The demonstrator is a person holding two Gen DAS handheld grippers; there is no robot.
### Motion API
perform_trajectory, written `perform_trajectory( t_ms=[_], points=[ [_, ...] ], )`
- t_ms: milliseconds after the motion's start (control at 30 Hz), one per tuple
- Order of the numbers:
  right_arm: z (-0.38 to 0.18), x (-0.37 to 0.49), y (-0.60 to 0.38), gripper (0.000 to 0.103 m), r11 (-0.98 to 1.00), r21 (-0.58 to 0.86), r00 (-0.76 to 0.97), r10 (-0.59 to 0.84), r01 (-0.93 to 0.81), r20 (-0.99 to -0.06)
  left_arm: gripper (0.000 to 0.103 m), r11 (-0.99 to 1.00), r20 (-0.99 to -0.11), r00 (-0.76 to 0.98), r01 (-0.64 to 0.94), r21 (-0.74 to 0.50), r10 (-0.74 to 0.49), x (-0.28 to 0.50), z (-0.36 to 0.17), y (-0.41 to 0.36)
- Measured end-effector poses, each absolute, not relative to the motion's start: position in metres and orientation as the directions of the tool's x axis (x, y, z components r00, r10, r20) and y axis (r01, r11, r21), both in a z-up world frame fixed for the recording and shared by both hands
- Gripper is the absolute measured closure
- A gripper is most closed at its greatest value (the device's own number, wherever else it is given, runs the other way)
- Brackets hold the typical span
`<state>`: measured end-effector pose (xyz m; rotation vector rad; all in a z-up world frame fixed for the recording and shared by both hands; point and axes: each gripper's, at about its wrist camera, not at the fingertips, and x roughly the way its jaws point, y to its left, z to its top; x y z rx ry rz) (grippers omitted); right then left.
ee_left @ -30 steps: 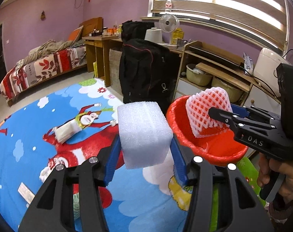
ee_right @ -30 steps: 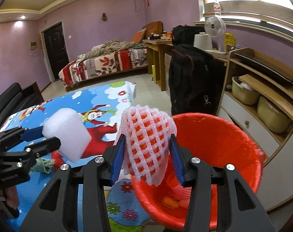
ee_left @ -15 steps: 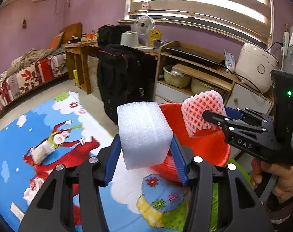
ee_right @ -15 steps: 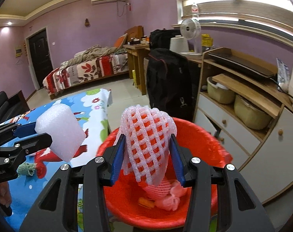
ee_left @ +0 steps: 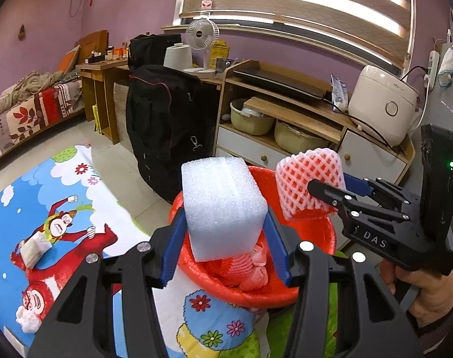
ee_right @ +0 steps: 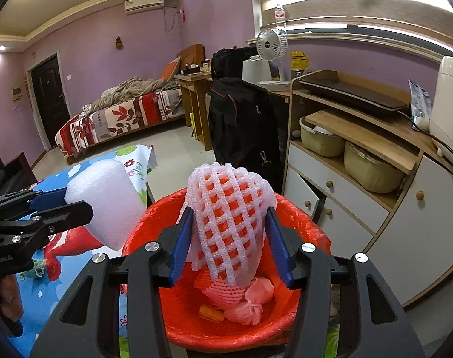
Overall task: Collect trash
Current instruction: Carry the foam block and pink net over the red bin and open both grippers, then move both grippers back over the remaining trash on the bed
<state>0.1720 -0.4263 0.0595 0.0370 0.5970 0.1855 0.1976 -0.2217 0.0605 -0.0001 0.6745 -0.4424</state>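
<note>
Trash goes in the red bin [ee_left: 310, 291], so both pieces are held up over it. In the left wrist view, the left hand-held gripper [ee_left: 225, 240] squeezes a white foam block [ee_left: 223, 208] between its blue pads. The block hangs just above the near edge of the bin, so it would likely land inside when let go. To the side, the right hand-held gripper [ee_left: 331, 192] holds a pink foam net [ee_left: 308, 185] over the far part of the bin. A person's hand [ee_left: 417, 286] holds its handle.

In the right wrist view, the right hand-held gripper [ee_right: 230, 241] is opening its jaws. The pink foam net [ee_right: 229, 217] sits between them, right over the middle of the red bin [ee_right: 304, 217]. I think it is being let go there so it drops onto the pink bags [ee_right: 250, 302] at the bottom. The white foam block [ee_right: 107, 203] waits beside the rim, gripped by the left hand-held gripper [ee_right: 65, 205].
</note>
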Motion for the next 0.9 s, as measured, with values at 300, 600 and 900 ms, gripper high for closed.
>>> perform_trajectory(
  t_ms=[300, 600, 900],
  points=[
    [0.061, 0.172, -0.438, 0.047, 0.985, 0.103, 0.819, 0.171, -0.137, -0.547, 0.052, 0.897, -0.603, 0.679, 0.415, -0.154, -0.418, 0.202, 0.061, -0.231],
    [0.062, 0.170, -0.445, 0.032, 0.987, 0.107, 0.827, 0.156, -0.117, -0.540, 0.033, 0.885, -0.597, 0.667, 0.431, -0.178, -0.445, 0.204, 0.060, -0.235],
    [0.058, 0.166, -0.446, 0.026, 0.984, 0.124, 0.826, 0.172, -0.124, -0.537, 0.033, 0.906, -0.610, 0.679, 0.379, -0.187, -0.410, 0.196, 0.053, -0.218]
  ],
)
